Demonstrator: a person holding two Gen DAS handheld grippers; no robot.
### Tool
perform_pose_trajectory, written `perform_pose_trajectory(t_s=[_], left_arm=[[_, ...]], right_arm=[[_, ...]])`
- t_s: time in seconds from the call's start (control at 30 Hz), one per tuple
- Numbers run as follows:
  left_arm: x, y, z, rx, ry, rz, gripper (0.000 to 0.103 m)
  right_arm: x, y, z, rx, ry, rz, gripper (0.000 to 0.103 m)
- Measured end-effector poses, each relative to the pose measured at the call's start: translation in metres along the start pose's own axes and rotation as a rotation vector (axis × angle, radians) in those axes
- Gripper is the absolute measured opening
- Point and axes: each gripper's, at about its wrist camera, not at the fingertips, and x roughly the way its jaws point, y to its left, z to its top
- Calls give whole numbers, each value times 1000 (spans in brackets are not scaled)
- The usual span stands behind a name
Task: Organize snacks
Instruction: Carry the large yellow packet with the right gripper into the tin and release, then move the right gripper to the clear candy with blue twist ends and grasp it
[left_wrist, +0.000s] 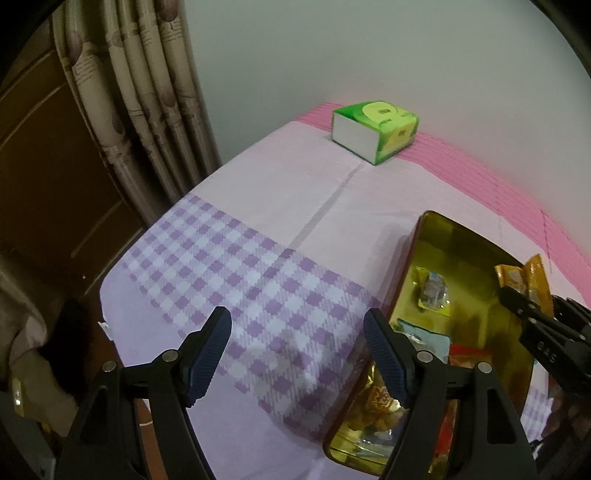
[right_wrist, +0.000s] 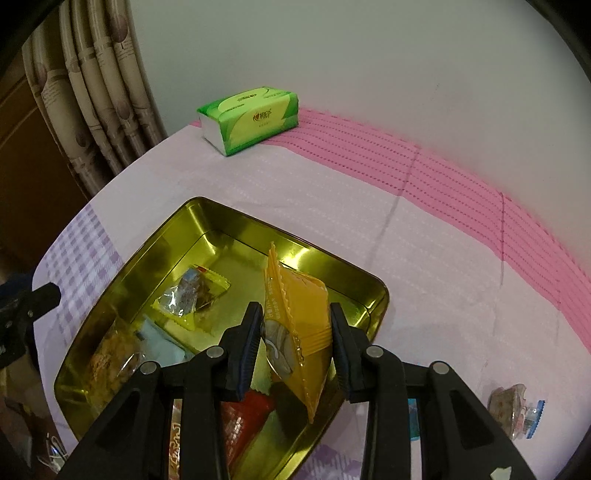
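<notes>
1. The right hand-held gripper (right_wrist: 295, 343) is pinching an orange snack packet (right_wrist: 295, 317) between its two blue-padded fingers (right_wrist: 248, 347), its jaws standing narrow and pressed against the packet's sides.
2. The packet is standing on edge between the pads, its crimped top sticking out past the fingertips and its lower corner hanging down below them.
3. The right hand-held gripper is tilting downward over the near right part of a gold metal tin (right_wrist: 207, 221), so the packet is hanging above the tin's inside.
4. Beyond the left finger of that gripper, a clear and yellow wrapped snack (right_wrist: 192, 295) is lying on the tin's floor.
5. Below and left of the same finger, a pale blue packet (right_wrist: 159, 339), a packet of golden-brown pieces (right_wrist: 110, 354) and a red packet (right_wrist: 243, 417) are lying in the tin's near end.
6. The tin is resting on the bench (right_wrist: 332, 206), which is covered with a pink and lilac checked cloth.
7. To the right of the right hand-held gripper, outside the tin, a clear wrapped snack with a blue end (right_wrist: 517, 410) is lying on the cloth.
8. The left hand-held gripper (left_wrist: 297, 336) is holding nothing, its jaws standing wide apart above the checked cloth, just left of the tin's rim.
9. Far ahead of both grippers, a green tissue pack (left_wrist: 376, 129) is sitting near the wall, beside a curtain (left_wrist: 147, 110).
</notes>
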Motion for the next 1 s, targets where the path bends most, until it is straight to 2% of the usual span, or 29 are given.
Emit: perform_pose_trajectory(t_s=[0.13, 0.4, 0.53, 0.67, 0.87, 1.0], left_arm=[[-2, -6, 0, 14, -11, -14, 75], [-3, -11, -1, 24, -9, -19, 76], [-3, -12, -2, 22, -10, -23, 76], [-5, -11, -2, 14, -18, -36, 76], [-7, -12, -3, 19, -20, -30, 76], [-8, -14, -4, 26, -17, -29, 76]], right_arm=[[5, 5, -1, -26, 8, -7, 34], [5, 5, -3, 1, -3, 10, 38], [-2, 4, -5, 8, -21, 9, 43], [-21, 0, -8, 29, -54, 21, 43], [-63, -28, -25, 68, -122, 17, 44], [-85, -73, -42, 141, -137, -32, 45]])
